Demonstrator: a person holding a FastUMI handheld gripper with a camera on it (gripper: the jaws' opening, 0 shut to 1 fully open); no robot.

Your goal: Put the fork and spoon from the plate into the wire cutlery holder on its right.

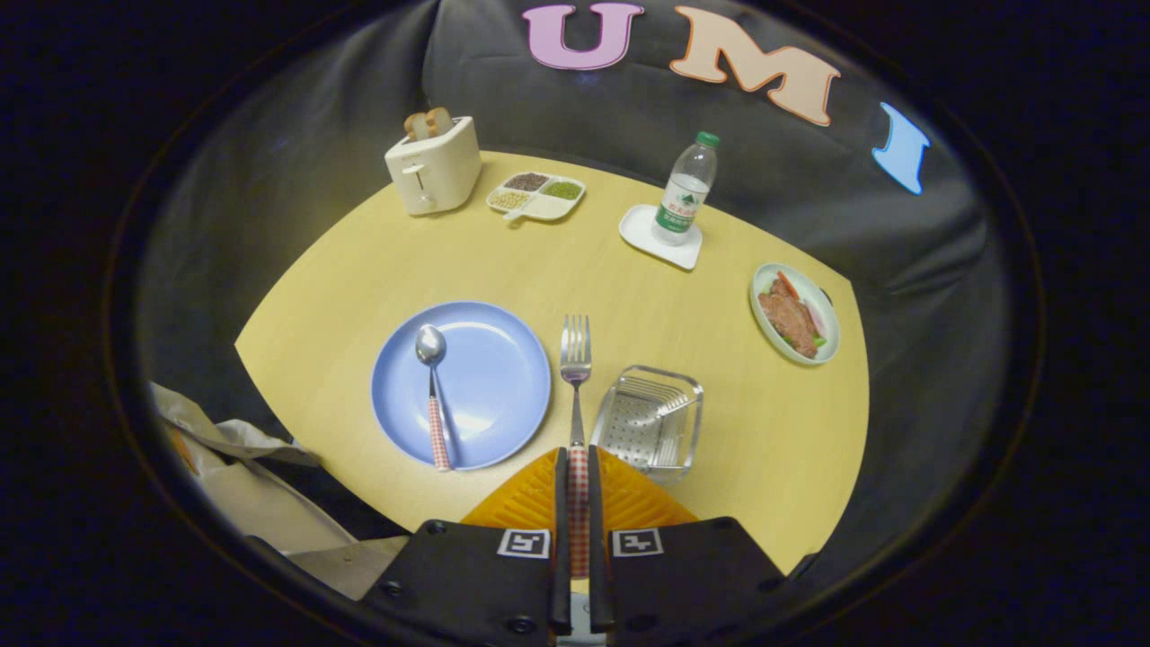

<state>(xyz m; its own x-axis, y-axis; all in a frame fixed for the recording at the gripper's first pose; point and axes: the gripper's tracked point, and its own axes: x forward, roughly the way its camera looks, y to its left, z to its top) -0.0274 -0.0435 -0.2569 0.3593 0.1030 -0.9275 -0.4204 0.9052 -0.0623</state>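
My gripper [576, 463] is shut on the red-checked handle of the fork [575, 359], which juts straight ahead with its tines raised above the table, between the plate and the holder. The blue plate [490, 359] lies ahead to the left. On it rests the spoon [433, 386], bowl pointing away, its red-checked handle reaching the plate's near rim. The wire cutlery holder [650, 418], a shallow metal basket, stands just right of the fork and close to my fingers.
A white toaster [434, 166] with bread stands at the far left. Beside it are a divided snack dish [536, 195], a water bottle [686, 190] on a white tray, and a plate of food [795, 313] at the right. Crumpled bags [243, 467] lie off the table's near left edge.
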